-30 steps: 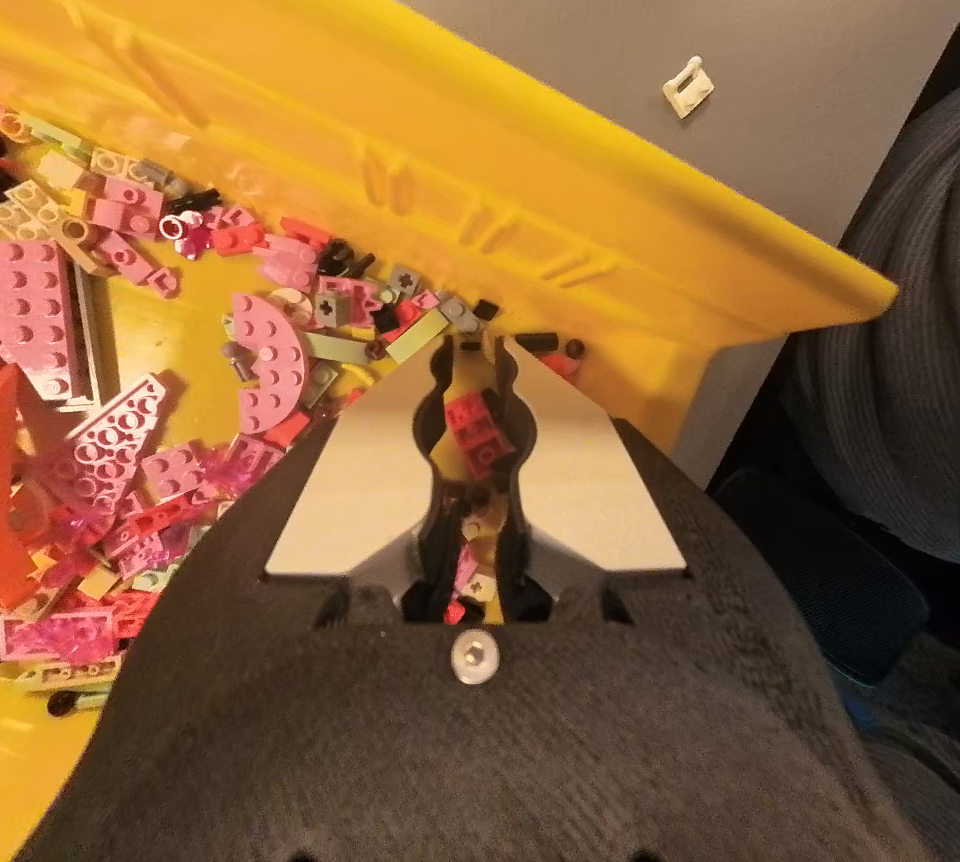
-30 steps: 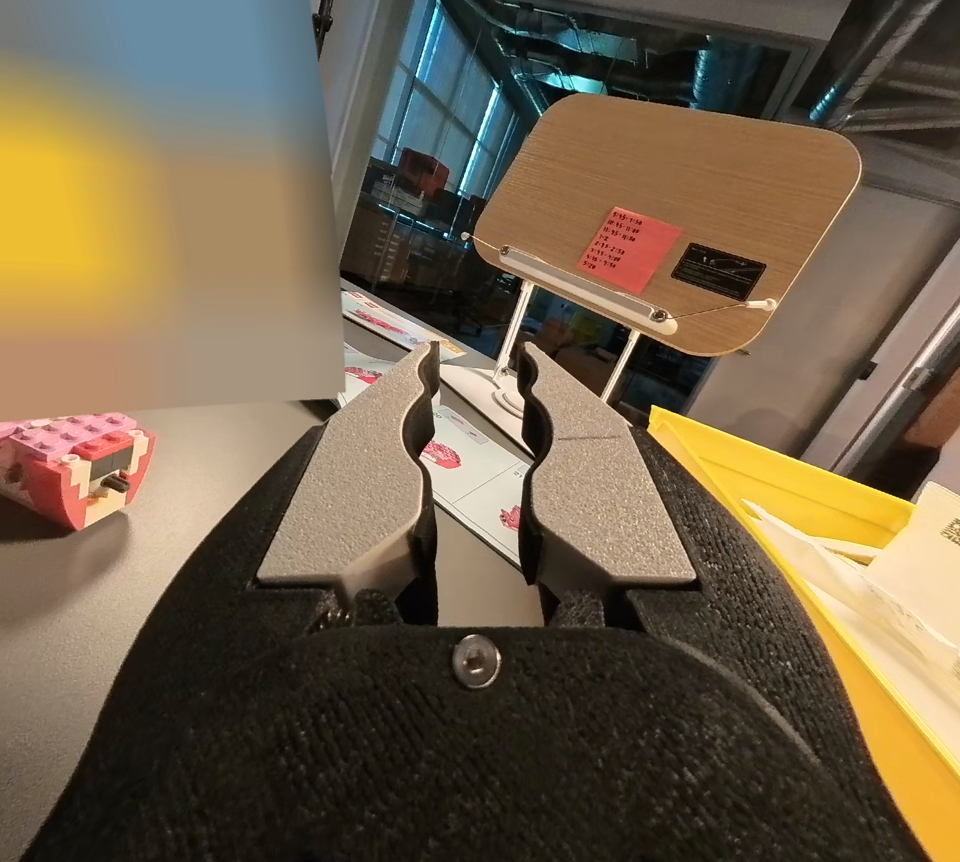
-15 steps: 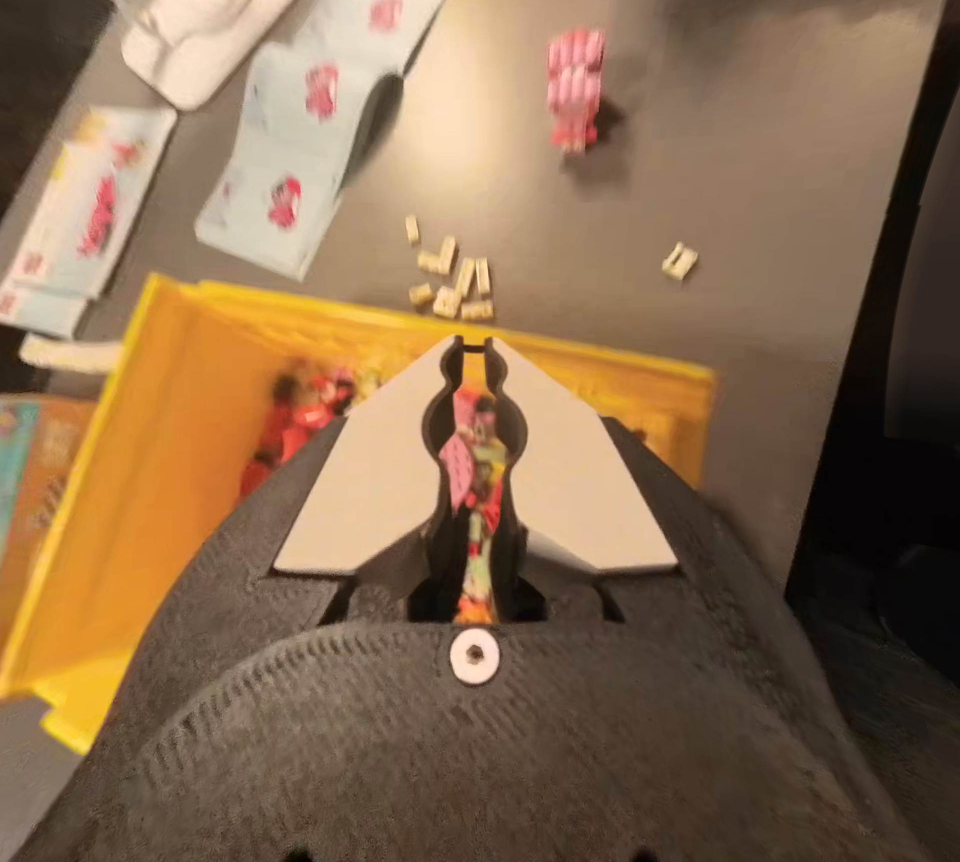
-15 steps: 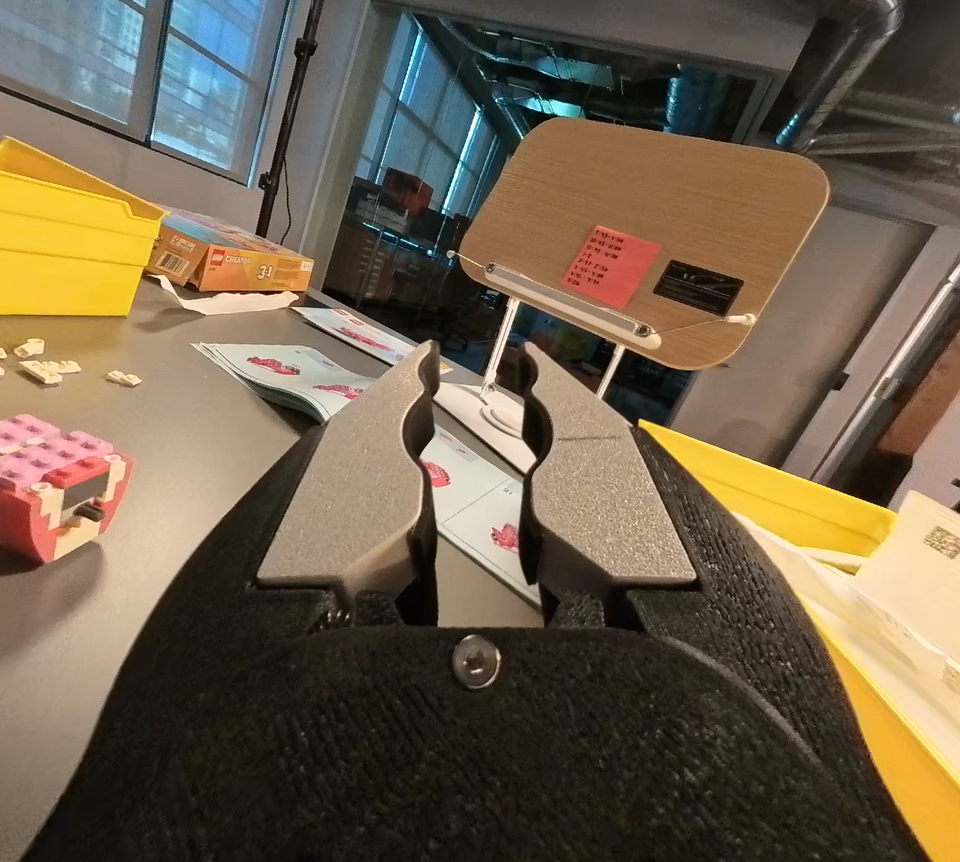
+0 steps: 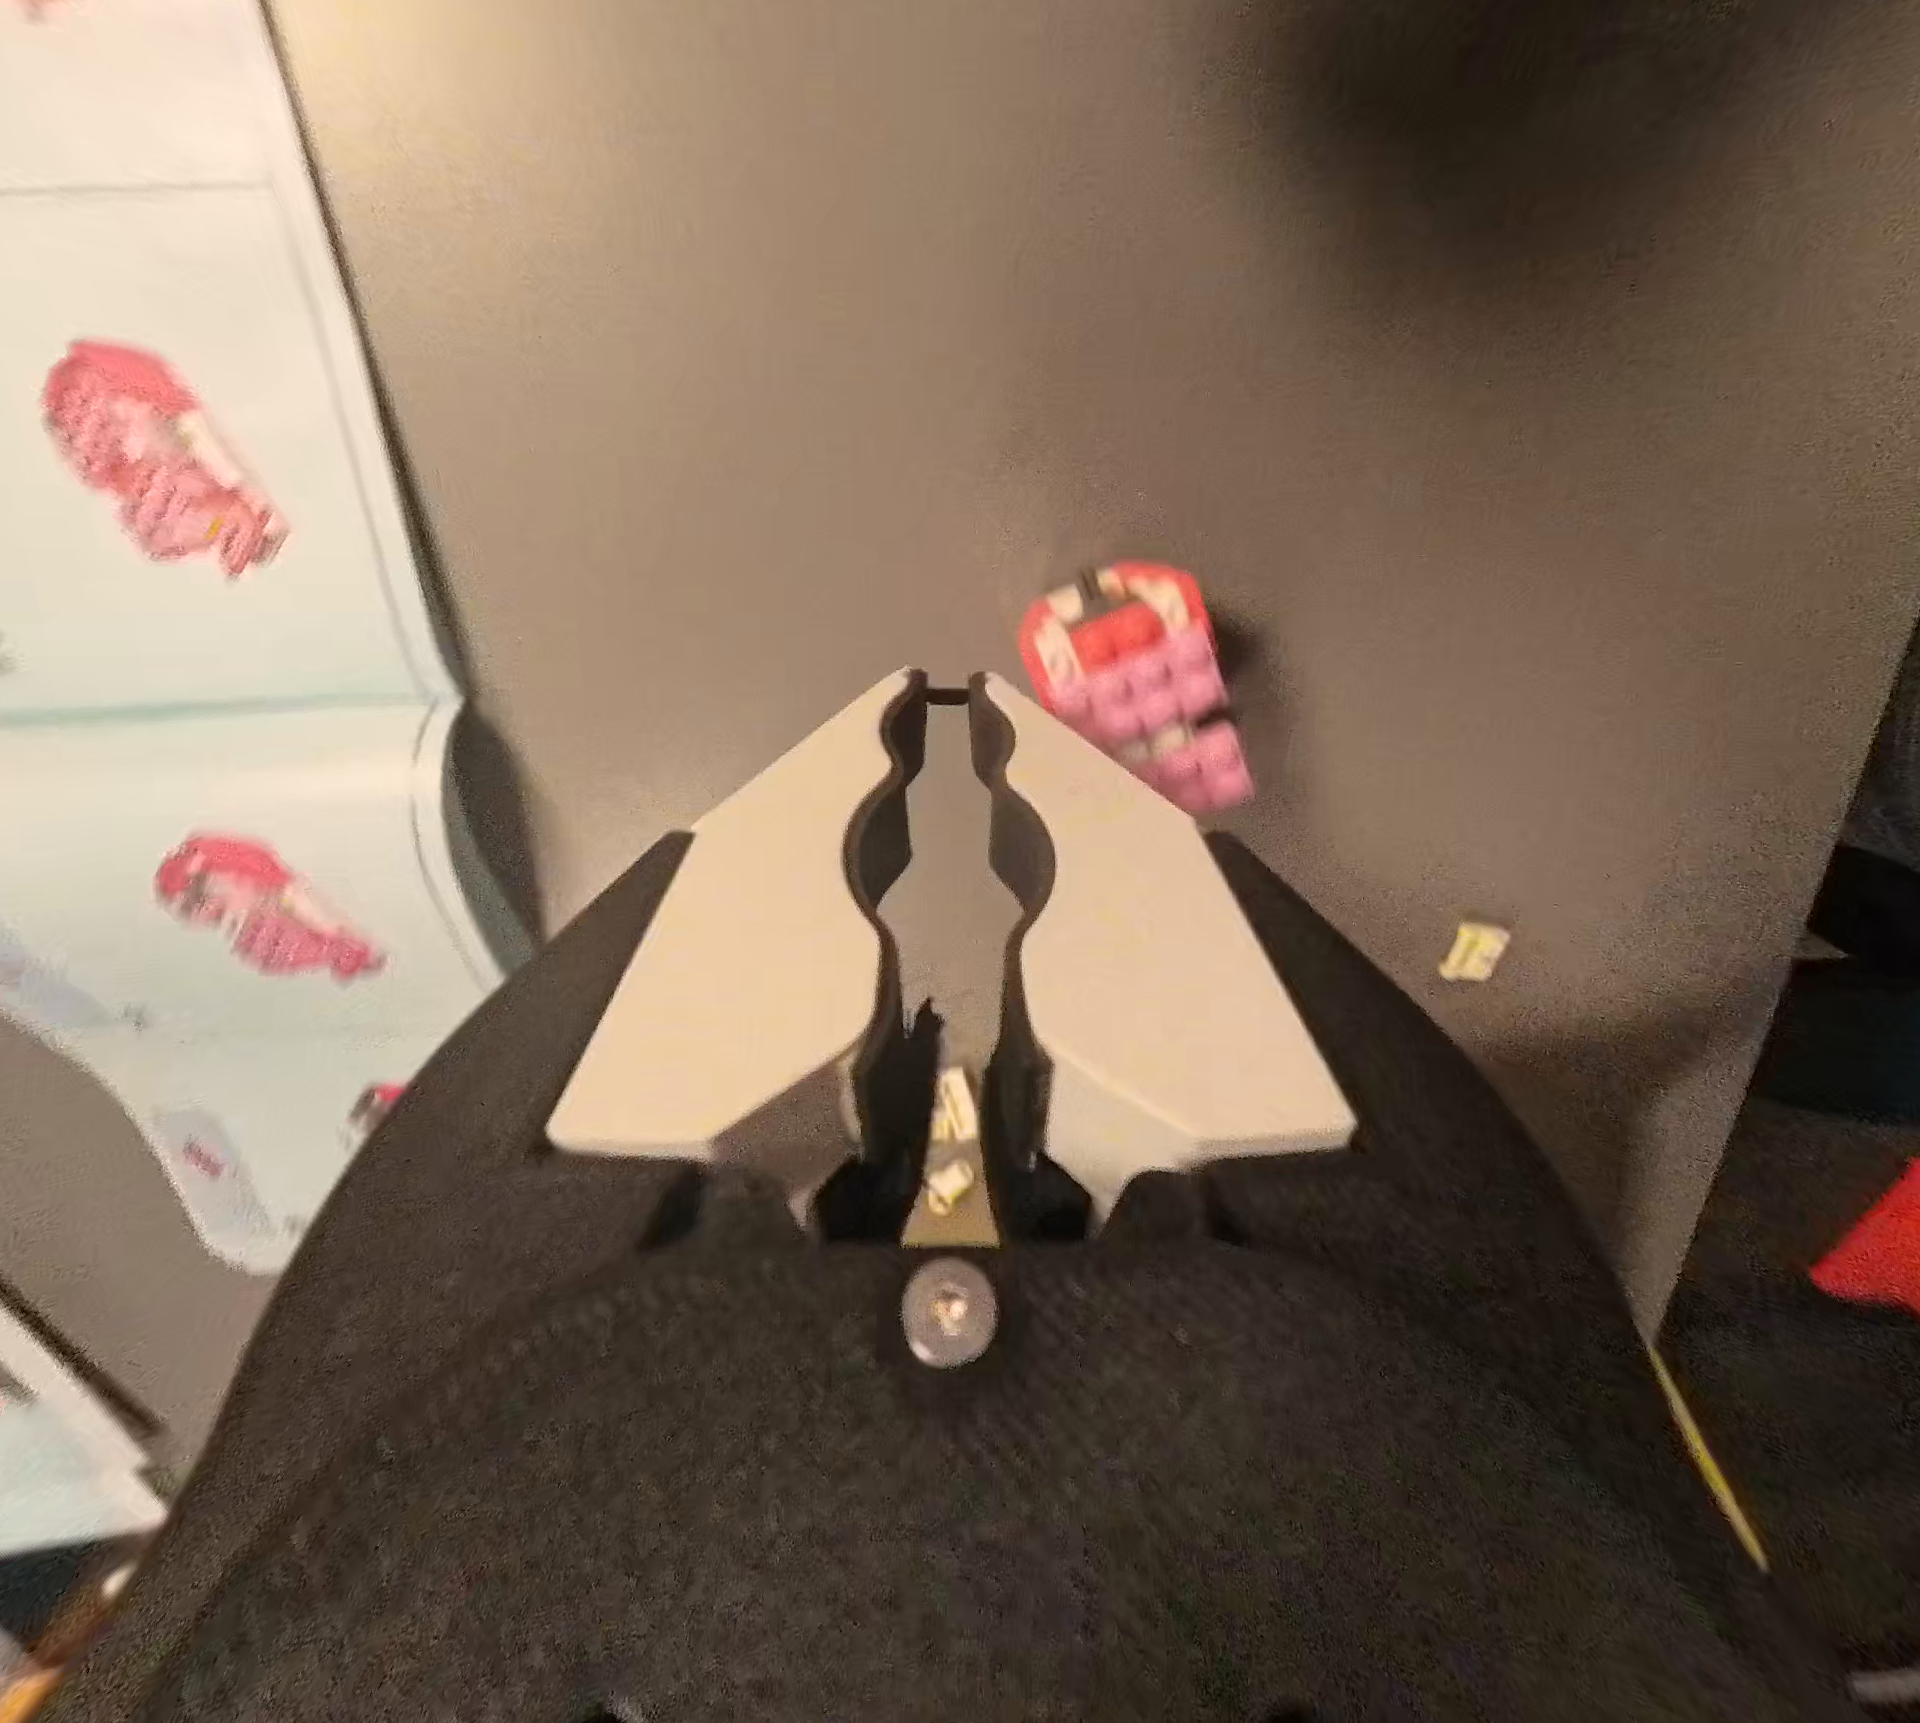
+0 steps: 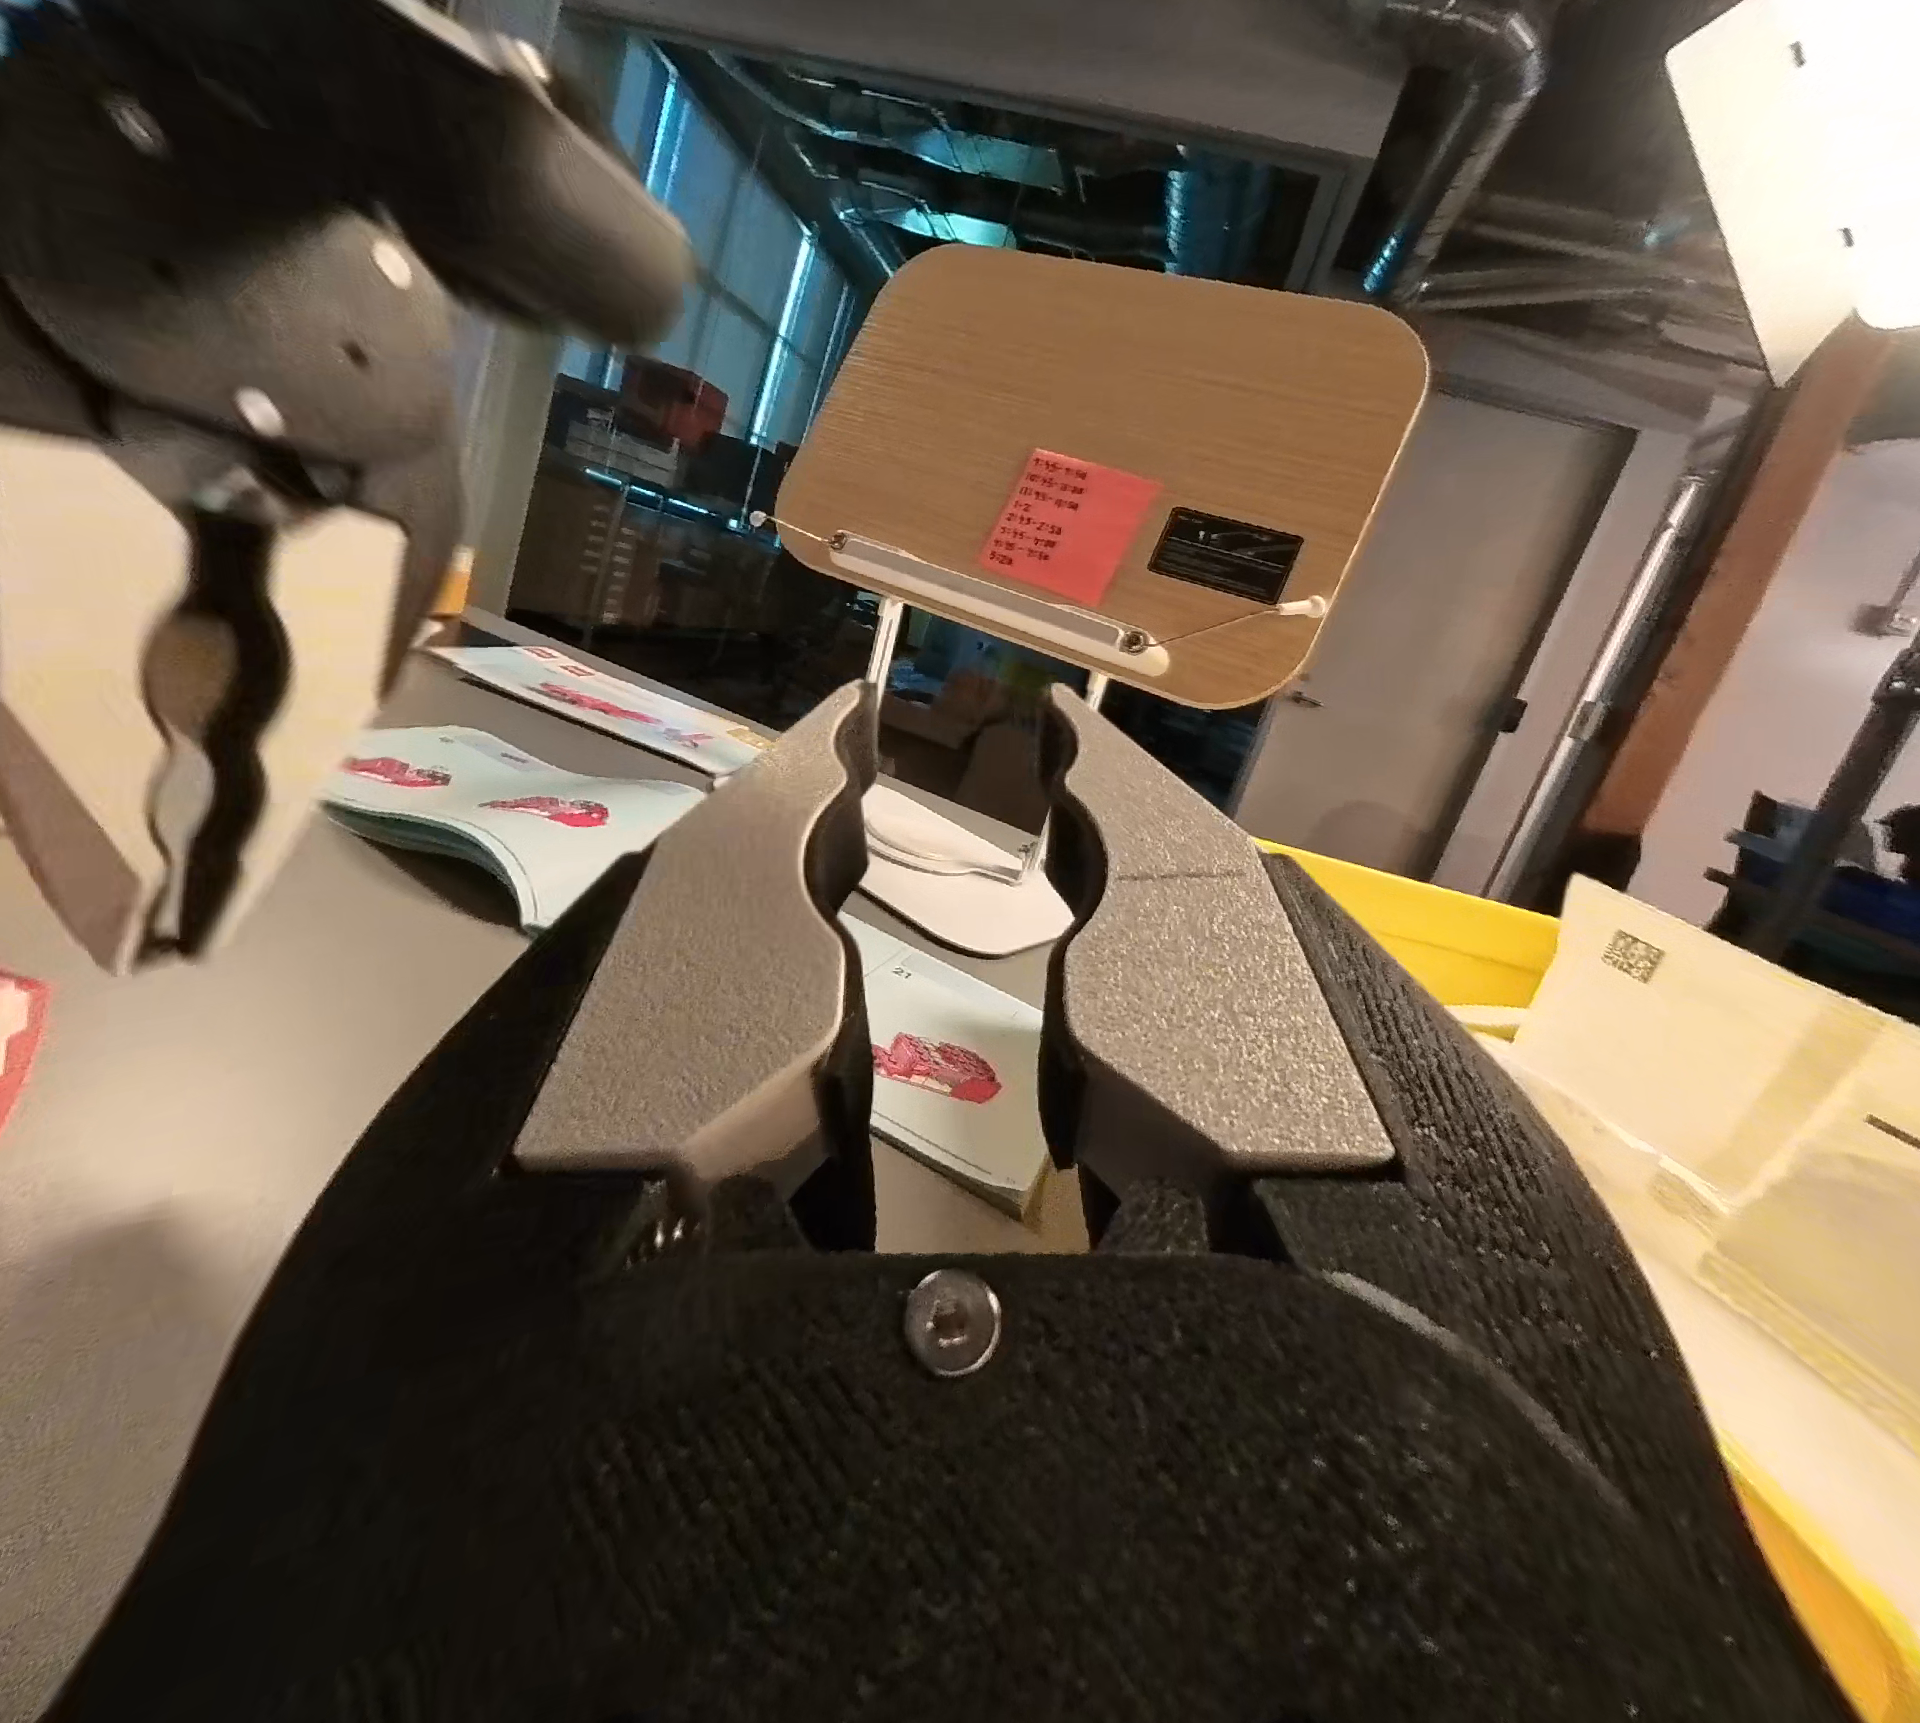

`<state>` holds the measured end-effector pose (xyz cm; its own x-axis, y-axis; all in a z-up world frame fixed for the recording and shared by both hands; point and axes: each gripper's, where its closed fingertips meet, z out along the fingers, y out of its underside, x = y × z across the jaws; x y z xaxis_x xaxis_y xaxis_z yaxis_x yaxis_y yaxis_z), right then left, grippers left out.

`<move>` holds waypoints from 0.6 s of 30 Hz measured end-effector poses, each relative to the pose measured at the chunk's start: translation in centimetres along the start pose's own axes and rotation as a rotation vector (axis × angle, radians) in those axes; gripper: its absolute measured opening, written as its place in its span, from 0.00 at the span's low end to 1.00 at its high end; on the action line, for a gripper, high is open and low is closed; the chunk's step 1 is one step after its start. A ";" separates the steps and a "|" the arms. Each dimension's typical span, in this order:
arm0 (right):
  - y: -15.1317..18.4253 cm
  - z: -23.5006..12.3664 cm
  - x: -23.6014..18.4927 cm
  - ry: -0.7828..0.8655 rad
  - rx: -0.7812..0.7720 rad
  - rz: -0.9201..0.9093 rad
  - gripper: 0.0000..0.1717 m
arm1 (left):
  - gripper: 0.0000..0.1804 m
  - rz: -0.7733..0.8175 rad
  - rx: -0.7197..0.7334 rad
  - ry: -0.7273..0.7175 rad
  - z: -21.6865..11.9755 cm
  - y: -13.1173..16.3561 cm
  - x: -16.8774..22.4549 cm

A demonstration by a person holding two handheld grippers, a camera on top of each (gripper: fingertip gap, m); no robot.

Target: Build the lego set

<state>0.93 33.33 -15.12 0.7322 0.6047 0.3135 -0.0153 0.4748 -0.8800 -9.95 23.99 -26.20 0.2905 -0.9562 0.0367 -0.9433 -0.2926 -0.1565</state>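
Pinching a thin black piece (image 5: pixel 943 690) by their very tips beside the pink brick model (image 5: pixel 1143 707), the left tongs (image 5: pixel 943 697) risk dropping it; the right tongs (image 6: pixel 956 723) gape empty.

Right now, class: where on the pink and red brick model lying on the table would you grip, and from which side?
Take the brick model across its two long sides, probably near the wider red end, coming down from above: it lies flat, studs up, on the table, sides free. The open right gripper suits; the left gripper pinches a small black piece.
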 end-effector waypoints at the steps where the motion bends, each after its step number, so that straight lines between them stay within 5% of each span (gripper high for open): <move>1: 0.1 0.0 0.0 0.000 -0.002 0.001 0.17 | 0.04 0.000 -0.025 0.026 1.0 -0.6 -0.2; 8: -0.2 0.0 0.5 0.028 0.008 0.007 0.16 | 0.04 -0.032 -0.097 0.091 4.0 -2.7 -1.1; 12: -0.7 -0.1 0.9 0.047 0.031 0.022 0.16 | 0.19 -0.139 -0.097 0.106 3.9 -2.9 -1.7; 18: -0.7 -0.2 0.4 0.021 0.030 0.035 0.16 | 0.30 -0.351 0.202 -0.012 -0.2 -3.9 -3.3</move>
<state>1.40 33.12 -14.40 0.7449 0.6081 0.2745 -0.0616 0.4723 -0.8793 -7.26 28.30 -25.47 0.5925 -0.7978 0.1116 -0.7359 -0.5924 -0.3278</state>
